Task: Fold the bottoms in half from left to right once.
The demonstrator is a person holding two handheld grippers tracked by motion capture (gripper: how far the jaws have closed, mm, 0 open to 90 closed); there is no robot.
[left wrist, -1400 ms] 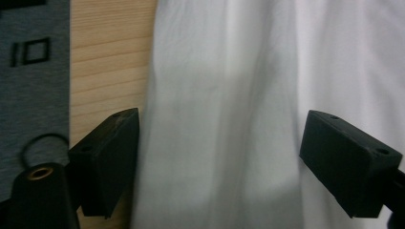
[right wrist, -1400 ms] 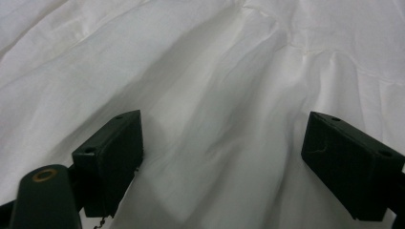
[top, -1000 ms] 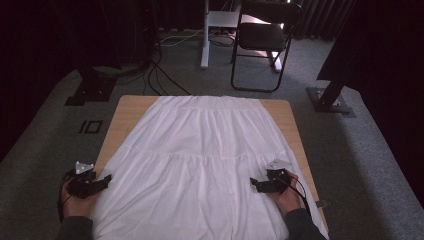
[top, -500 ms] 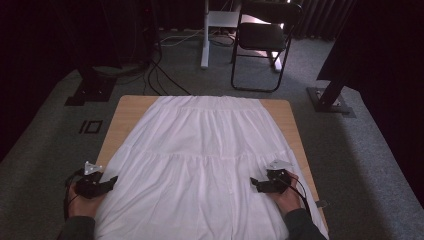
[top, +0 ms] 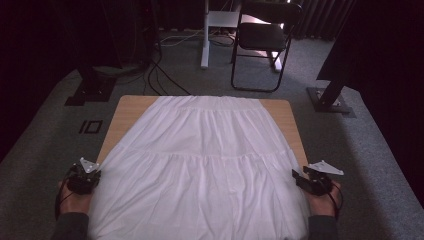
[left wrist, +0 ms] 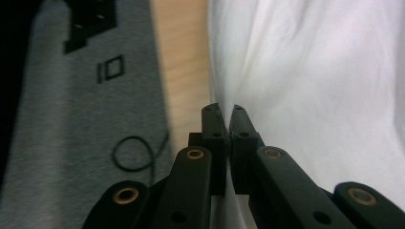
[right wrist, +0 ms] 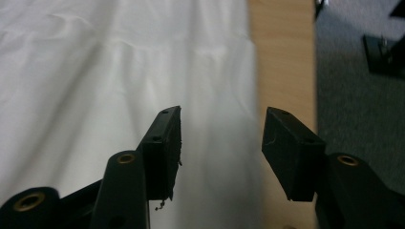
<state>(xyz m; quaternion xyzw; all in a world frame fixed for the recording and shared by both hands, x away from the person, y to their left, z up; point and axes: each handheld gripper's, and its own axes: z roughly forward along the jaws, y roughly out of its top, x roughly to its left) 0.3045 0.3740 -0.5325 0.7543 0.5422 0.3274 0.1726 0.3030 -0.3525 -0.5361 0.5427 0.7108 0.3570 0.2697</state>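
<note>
While the grey carpet floor [top: 45,150] spreads widest of all, out beyond both hand-held grippers, the wooden table [top: 127,112] stands on it ahead of them, and a white skirt [top: 205,165] lies spread flat over nearly all of its top. The skirt fills the space between the two hand-held grippers and runs forward from them to the far edge of the table; bare wood shows only as a strip along each side. Farther off, well beyond the table, a black folding chair [top: 262,40] stands on the floor.

The left hand-held gripper [top: 84,176] sits at the skirt's near left edge. In the left gripper view, its jaws are pressed almost together with the edge of the skirt [left wrist: 310,95] running in between them, so the left hand-held gripper [left wrist: 225,114] appears to be pinching the cloth; wood [left wrist: 184,71] shows just to its outer side.

The right hand-held gripper [top: 311,180] sits at the skirt's near right edge. In the right gripper view, its jaws stand wide apart and hold nothing; the right hand-held gripper [right wrist: 222,124] hangs above the skirt's edge [right wrist: 119,71], with the strip of bare table [right wrist: 282,52] just beyond it.
</note>
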